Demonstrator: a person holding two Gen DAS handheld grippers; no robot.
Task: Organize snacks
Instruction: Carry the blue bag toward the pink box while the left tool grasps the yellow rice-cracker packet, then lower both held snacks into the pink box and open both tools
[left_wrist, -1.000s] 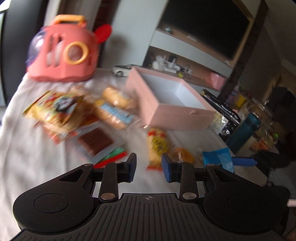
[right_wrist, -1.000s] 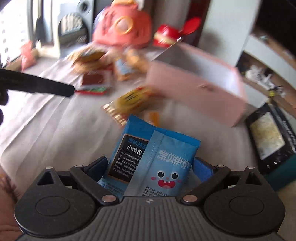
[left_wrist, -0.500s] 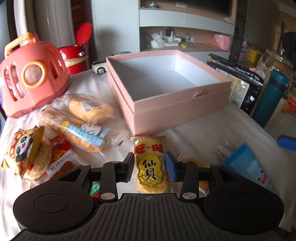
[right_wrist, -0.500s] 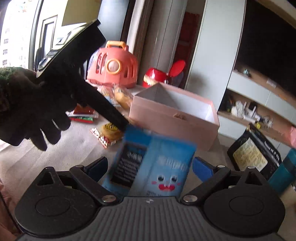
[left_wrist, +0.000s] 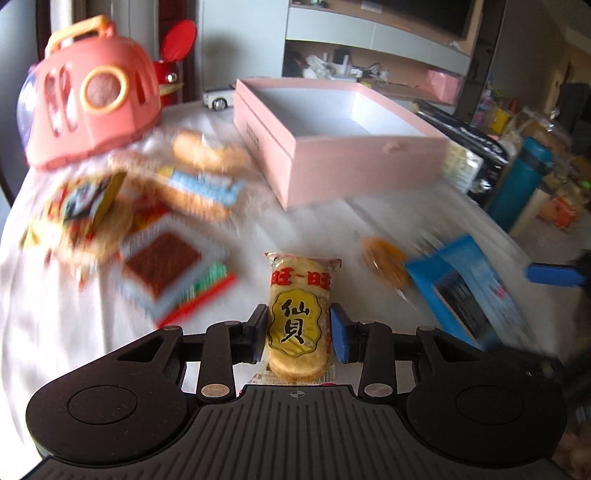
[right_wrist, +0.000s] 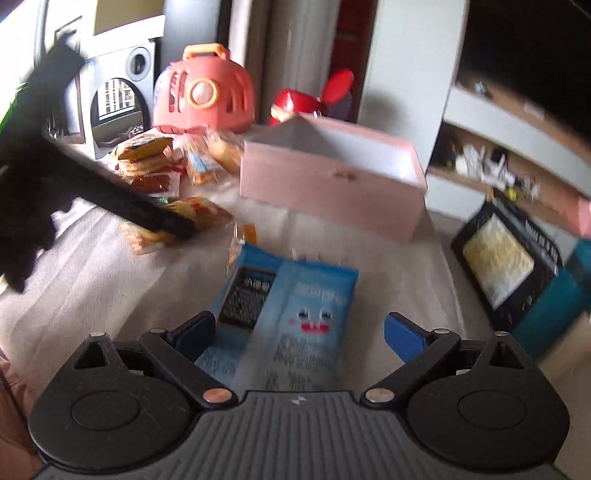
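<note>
The yellow rice cracker packet (left_wrist: 298, 314) reads "旺旺" and "仙贝".

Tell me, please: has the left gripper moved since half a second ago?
Yes. The left gripper has drawn back from the pink box, which now sits farther up its view, and the rice cracker packet remains between its jaws, which have just been closing.

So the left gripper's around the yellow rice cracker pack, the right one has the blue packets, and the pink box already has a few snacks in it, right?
Not quite: the pink box is empty, as the left wrist view shows. The rest holds: the left gripper straddles the rice cracker pack, and the blue packets sit in the right gripper.
</note>
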